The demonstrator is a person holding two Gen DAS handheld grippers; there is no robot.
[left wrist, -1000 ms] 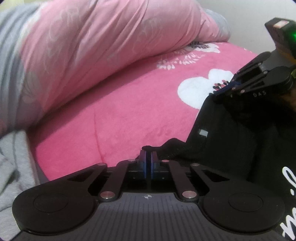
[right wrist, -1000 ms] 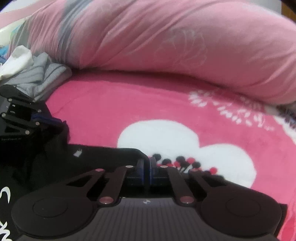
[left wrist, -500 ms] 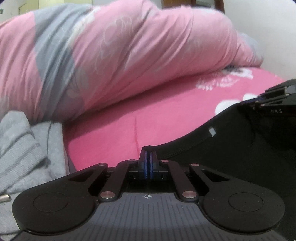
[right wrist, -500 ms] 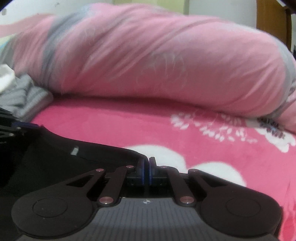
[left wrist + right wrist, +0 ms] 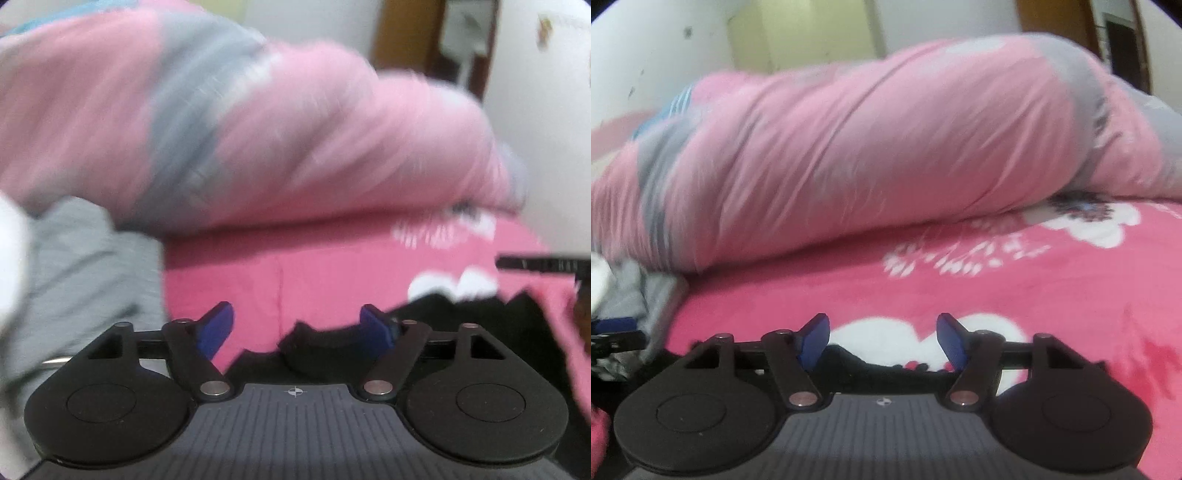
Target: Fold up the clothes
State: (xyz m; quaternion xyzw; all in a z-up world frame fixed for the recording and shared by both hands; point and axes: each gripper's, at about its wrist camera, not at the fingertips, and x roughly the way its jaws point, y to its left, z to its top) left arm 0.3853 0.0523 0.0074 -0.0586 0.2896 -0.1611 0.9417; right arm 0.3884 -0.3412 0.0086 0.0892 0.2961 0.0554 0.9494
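Black cotton-looking garment [image 5: 328, 341] is lying just under and ahead of my left claw [image 5: 297, 326], bunched into a soft hump with a ragged, crumpled edge. Colour is flat black; no print is showing from here. Both views are blurring.

My left claw's jaws have just been opening and are standing wide apart now. The blue pads [image 5: 216, 326] are touching nothing. The black hump is sitting low between them, closer to the right-hand pad, but I'm not pinching it: released.

My right claw [image 5: 882, 341] is doing the same: jaws have just been opening, pads [image 5: 814, 341] spread, nothing clamped. The garment's dark edge [image 5: 882, 371] is lying as a thin wavy band just below the gap, on the blanket.

The pink fleece blanket [image 5: 1034, 295] with white flowers is spreading out ahead of both claws. The garment is resting on it. A bulky pink-and-grey duvet [image 5: 868, 147] is heaped beyond, well apart from the pads. Grey knit clothing [image 5: 85, 266] is piling up off to the left of my left claw, with a white patch at the far left that I can't tell what it is.
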